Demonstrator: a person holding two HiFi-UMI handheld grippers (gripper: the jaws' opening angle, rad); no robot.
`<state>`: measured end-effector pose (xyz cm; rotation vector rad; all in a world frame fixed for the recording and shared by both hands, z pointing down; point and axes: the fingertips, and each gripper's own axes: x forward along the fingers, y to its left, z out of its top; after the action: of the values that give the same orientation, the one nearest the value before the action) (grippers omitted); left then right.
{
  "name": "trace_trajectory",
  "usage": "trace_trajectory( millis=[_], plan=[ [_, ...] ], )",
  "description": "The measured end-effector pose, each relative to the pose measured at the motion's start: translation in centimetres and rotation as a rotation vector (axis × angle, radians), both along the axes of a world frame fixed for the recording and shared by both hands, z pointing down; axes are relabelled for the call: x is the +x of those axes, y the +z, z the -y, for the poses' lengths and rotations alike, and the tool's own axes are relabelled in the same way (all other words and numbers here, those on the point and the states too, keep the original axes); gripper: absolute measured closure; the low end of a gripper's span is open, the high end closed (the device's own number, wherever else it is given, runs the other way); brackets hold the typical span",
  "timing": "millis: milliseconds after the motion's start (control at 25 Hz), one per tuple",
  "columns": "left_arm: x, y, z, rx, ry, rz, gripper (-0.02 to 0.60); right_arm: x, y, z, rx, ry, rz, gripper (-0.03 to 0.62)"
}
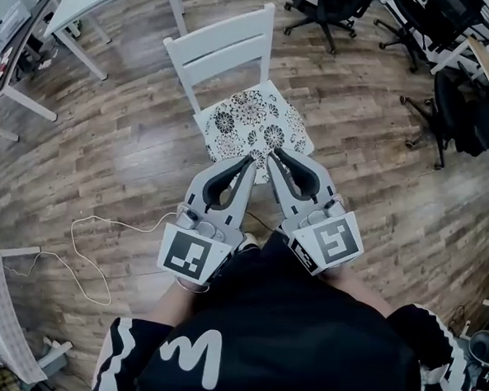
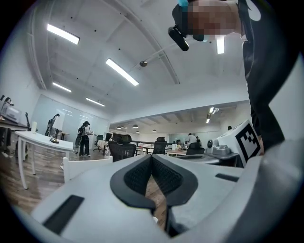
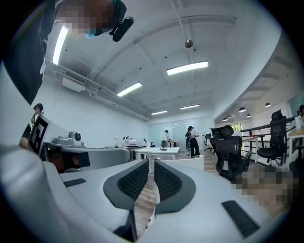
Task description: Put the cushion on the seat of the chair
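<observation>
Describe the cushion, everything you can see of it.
The cushion is a flat, roughly square pad of white fabric with a black floral print. It lies flat on the seat of the white chair, covering nearly all of it, with its back edge near the backrest. The left gripper and right gripper sit over its near edge, both shut and empty.

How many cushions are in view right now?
1. The floral cushion lies on the seat of the white chair in the head view; another could be hidden behind the person.
</observation>
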<state>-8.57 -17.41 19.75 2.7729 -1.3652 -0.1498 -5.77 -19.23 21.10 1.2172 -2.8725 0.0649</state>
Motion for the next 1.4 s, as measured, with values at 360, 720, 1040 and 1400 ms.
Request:
trace_trajectory(
  millis=[360, 720, 1040, 1400],
  plan=[
    [1.3, 1.9, -2.7, -0.057, -0.07, -0.019, 0.575, 1.8, 1.4, -2.7, -0.062, -0.004, 0.036, 0.545],
    [4.3, 1.9, -10.6, -0.059, -0.177, 0.015, 0.575, 5.4, 1.9, -10.7, -0.055, -0.071, 0.035, 0.545],
    [8.3, 2.1, -19.8, -0.03, -0.26, 0.031, 0.575, 11.1, 1.7, -19.6, -0.041, -0.116, 0.037, 0.545],
    [14.4, 2.4, -26.8, -0.005, -0.224, 0.037, 0.575, 16.7, -1.0, -27.5, 0.048, -0.155, 0.047, 0.545]
  ],
)
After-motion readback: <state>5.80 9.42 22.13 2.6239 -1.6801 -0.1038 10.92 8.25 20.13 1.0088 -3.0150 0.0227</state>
